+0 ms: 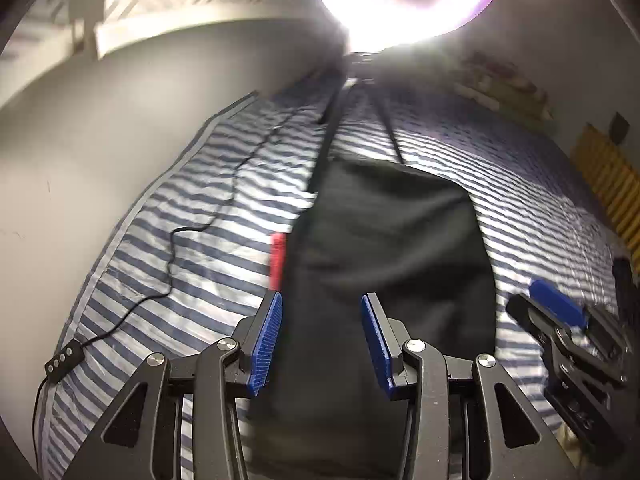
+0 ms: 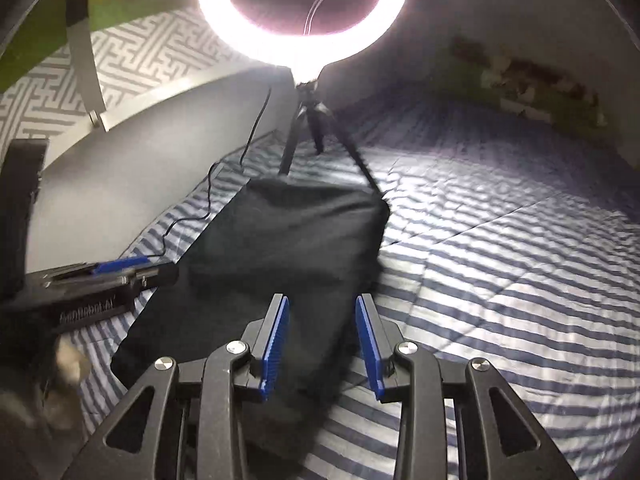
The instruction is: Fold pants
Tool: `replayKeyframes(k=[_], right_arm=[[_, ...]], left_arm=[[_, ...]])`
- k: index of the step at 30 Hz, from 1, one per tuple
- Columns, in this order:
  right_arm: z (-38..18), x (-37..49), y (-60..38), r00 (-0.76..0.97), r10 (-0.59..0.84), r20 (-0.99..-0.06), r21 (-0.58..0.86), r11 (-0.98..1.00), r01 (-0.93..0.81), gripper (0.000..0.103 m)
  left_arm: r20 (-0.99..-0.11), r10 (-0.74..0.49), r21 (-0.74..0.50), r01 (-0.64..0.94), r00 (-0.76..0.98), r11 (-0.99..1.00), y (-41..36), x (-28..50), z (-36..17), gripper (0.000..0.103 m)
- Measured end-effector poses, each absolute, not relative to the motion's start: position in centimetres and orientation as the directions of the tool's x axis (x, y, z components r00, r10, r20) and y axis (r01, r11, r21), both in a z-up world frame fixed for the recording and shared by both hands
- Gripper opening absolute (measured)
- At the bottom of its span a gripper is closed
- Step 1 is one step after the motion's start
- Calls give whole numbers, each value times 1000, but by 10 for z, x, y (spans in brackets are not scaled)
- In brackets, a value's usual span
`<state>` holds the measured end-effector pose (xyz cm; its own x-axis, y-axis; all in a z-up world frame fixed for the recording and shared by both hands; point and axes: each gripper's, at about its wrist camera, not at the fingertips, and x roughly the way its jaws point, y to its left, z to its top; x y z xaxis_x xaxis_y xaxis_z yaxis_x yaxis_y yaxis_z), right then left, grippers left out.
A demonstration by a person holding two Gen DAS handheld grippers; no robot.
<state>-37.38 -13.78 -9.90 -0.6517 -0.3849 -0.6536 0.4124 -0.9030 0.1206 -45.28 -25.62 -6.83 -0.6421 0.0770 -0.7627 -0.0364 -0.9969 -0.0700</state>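
Black pants (image 1: pixel 384 248) lie folded in a long strip on a blue-and-white striped bedspread (image 1: pixel 180 240). A red tag (image 1: pixel 278 260) sticks out at their left edge. My left gripper (image 1: pixel 322 300) hovers over the near part of the pants, jaws open, nothing pinched between the blue pads. In the right wrist view the same pants (image 2: pixel 280 248) stretch away toward the lamp. My right gripper (image 2: pixel 322 300) stands open above their near right edge, with no cloth between its pads. Each gripper shows in the other's view: the right gripper (image 1: pixel 556 308) at the right, the left gripper (image 2: pixel 120 268) at the left.
A bright ring light (image 2: pixel 300 40) on a black tripod (image 2: pixel 312 120) stands on the bed just beyond the far end of the pants. Its thin black cable (image 1: pixel 176 248) with a small remote (image 1: pixel 64 358) runs along the bed's left side beside a grey wall (image 1: pixel 80 140).
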Motion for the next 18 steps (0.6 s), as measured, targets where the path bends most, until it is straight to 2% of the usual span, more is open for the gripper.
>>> replayKeyframes(k=[1,2,3,6,7,9,12,14,18], right_arm=[[-96,-369,-138,-684,-351,-639,89,-917,388,37],[-94,-368,-137,-714,-323,-621,62,-928,366,44],[-92,-373,-135,-720,-314,-619,60,-933,356,45],[-94,-394,-136,-641,-449,-622,202,-883,423,45],[-99,-402,-141,-597,-484,-640,235,-863,448,45],[-114,-423,-157,-546,-458,-701,218,-867,448,45],[-147,-443,-174,-490,-335,-805,105,-893,438,44],[-146,-439,-166,-499,-337,-798,113,-898,426,44],[-124,-400,-136,-519,-430,-739,205,-877,434,45]], left_arm=[[-754,52,-24,-52,-655,-998,-246,-452,-72,49],[-760,42,-2,-62,-649,-998,-239,-453,-76,53],[-776,55,-14,-70,-628,-997,-234,-456,-81,53],[-823,109,-102,-44,-557,-994,-240,-471,-112,53],[-826,121,-120,-38,-551,-992,-243,-473,-119,53],[-820,148,-151,-41,-553,-988,-247,-474,-128,53],[-826,131,-119,-58,-549,-991,-244,-470,-125,53],[-816,128,-107,-71,-563,-992,-241,-455,-112,54],[-807,150,-130,-75,-571,-989,-244,-424,-98,56]])
